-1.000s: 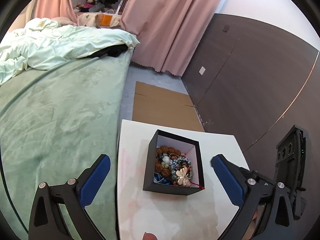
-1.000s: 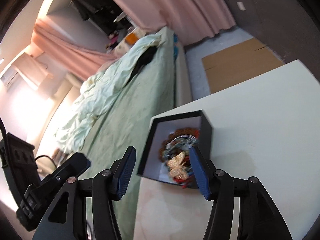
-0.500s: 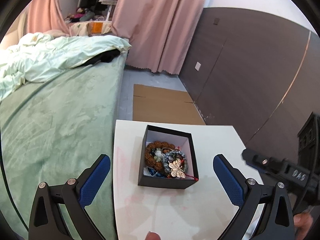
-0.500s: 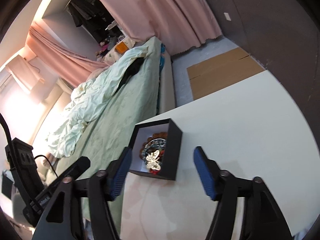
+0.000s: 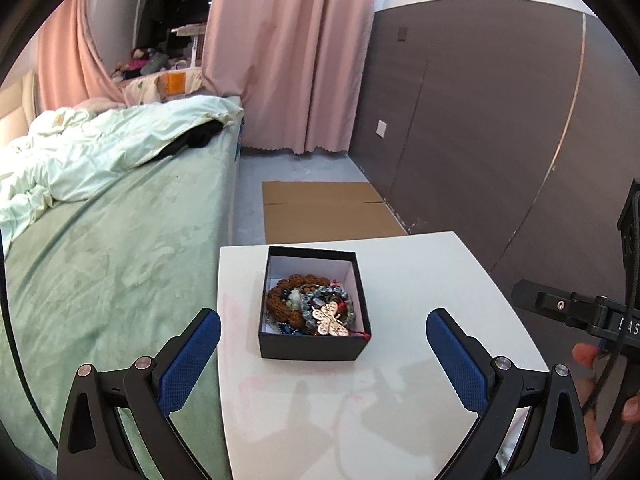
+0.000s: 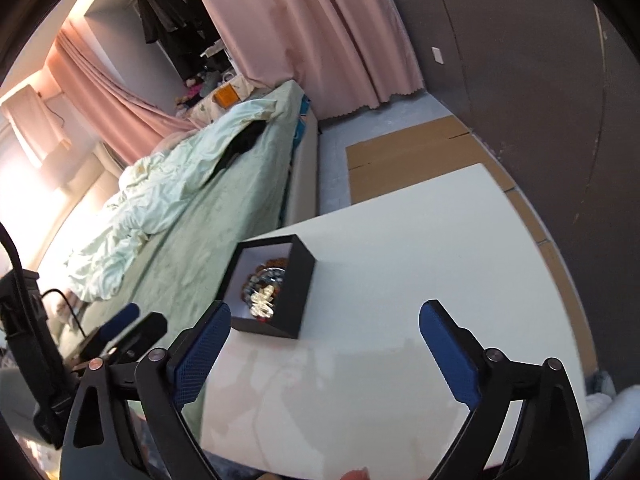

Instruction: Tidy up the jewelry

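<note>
A black open box (image 5: 314, 346) with a white lining stands on the white table (image 5: 420, 280). It holds a heap of jewelry (image 5: 312, 310): brown bead bracelets, blue-grey beads and a pale butterfly ornament (image 5: 331, 319). My left gripper (image 5: 322, 330) is open and empty, above the table just short of the box. My right gripper (image 6: 325, 322) is open and empty, with the box (image 6: 298, 294) ahead to its left and the jewelry (image 6: 264, 286) visible inside. The right gripper's body shows at the right edge of the left wrist view.
A bed with a green cover (image 5: 100, 260) and a rumpled pale duvet (image 5: 100, 152) runs along the table's left side. Flat cardboard (image 5: 324, 208) lies on the floor beyond the table. A dark wall (image 5: 500, 140) is to the right, pink curtains (image 5: 288, 52) behind.
Both grippers have pulled back and up from the box, which looks smaller and farther. The right gripper opened wider and swung right, away from over the box. The jewelry stays in the box.
</note>
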### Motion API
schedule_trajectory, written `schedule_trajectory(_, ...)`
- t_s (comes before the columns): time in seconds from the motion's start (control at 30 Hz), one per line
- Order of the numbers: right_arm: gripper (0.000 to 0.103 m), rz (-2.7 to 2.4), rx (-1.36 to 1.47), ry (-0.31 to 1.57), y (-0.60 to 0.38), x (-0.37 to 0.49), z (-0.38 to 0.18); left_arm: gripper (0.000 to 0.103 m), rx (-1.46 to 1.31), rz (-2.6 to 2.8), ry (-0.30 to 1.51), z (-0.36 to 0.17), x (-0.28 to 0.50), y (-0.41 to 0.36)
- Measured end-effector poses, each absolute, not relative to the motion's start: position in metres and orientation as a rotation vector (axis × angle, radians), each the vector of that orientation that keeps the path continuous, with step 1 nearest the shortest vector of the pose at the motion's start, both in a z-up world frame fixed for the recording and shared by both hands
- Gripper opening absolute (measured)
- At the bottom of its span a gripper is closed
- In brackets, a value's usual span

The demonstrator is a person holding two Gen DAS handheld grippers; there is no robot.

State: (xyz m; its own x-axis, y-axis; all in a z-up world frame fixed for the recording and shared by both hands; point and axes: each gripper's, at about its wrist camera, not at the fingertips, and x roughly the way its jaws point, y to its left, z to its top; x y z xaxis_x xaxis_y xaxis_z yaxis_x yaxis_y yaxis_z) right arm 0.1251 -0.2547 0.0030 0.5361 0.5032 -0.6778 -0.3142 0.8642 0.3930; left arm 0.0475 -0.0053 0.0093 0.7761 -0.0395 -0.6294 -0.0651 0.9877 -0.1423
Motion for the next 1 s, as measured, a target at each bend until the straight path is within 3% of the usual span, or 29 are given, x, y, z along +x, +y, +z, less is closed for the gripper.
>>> schedule_trajectory(0.27,0.096,0.495,0.100,0.865,-0.257,0.108,0.008,0.103,-0.128,0.004,0.670,0.011,0.035,-0.017)
schedule_trajectory(1.0,0.096,0.549,0.078,0.844,-0.264,0.090,0.011,0.103,-0.128,0.012,0.649,0.008,0.022,-0.021)
